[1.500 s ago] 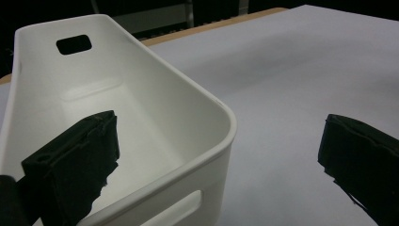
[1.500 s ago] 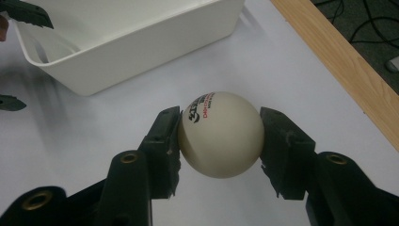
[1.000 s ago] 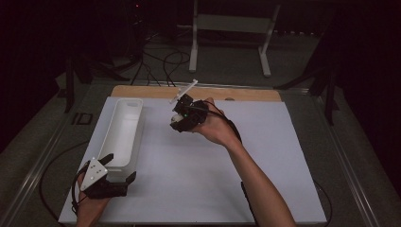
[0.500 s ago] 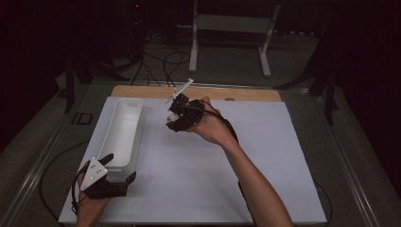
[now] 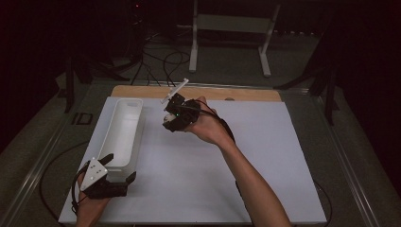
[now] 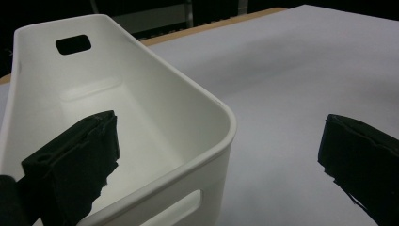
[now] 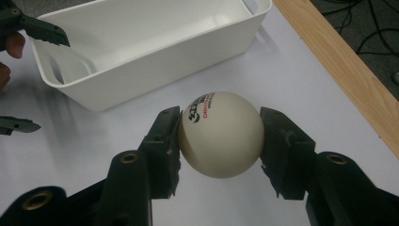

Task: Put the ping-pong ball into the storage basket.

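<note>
A white table-tennis ball (image 7: 221, 134) with printed lettering sits between the pads of my right gripper (image 7: 221, 141), which is shut on it. From above, that gripper (image 5: 171, 116) hovers over the white mat just right of the long white bin (image 5: 124, 127), and the ball (image 5: 167, 117) peeks out at its tip. The bin's (image 7: 155, 77) inside is bare. My left gripper (image 5: 119, 168) is open at the bin's near end, its jaws straddling the near right corner (image 6: 207, 122): one jaw inside the bin, the other outside over the mat. Its fingers do not touch the wall.
A white mat (image 5: 265, 156) covers the table, with a wooden strip (image 5: 246, 93) along the far edge. Cables (image 5: 165, 61) and a metal stand (image 5: 227, 28) lie on the dark floor beyond. The left gripper (image 7: 30, 77) also appears at the far left of the right gripper view.
The right hand has drifted slightly left toward the bin, still with the ball in its jaws. The left hand has stayed at the bin's near corner.
</note>
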Demonstrator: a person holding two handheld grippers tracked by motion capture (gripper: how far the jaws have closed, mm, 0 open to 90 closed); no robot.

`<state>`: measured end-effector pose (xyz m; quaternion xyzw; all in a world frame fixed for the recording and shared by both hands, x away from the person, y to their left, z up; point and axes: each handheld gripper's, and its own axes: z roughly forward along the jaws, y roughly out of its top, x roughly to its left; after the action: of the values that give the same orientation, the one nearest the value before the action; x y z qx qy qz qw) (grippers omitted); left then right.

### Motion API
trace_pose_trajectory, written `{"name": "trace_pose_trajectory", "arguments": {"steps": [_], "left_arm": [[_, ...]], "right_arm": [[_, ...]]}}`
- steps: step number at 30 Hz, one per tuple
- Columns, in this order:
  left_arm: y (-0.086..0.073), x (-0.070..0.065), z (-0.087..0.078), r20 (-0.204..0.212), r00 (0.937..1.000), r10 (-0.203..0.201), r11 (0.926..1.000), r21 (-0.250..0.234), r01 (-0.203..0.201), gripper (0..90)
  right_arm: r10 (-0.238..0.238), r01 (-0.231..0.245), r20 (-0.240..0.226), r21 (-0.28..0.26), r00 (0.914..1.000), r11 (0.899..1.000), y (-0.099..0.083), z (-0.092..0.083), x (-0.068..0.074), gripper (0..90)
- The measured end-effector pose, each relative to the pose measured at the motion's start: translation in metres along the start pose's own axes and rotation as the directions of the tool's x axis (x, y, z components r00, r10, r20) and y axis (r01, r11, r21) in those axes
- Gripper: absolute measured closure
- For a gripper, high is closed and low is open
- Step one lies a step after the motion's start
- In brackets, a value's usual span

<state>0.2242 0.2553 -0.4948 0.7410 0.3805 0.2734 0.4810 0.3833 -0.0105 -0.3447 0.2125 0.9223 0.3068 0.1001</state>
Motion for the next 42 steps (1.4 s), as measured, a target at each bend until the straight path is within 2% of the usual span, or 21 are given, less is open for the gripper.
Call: {"name": "trace_pose_trajectory", "arguments": {"steps": [42], "left_arm": [[0.000,0.000,0.000,0.001,1.0000,0.001,1.0000,0.000,-0.001,0.0]], "right_arm": [[-0.017,0.016,-0.023,-0.019,0.9996,1.000,0.018,0.017,0.012,50.6]]}}
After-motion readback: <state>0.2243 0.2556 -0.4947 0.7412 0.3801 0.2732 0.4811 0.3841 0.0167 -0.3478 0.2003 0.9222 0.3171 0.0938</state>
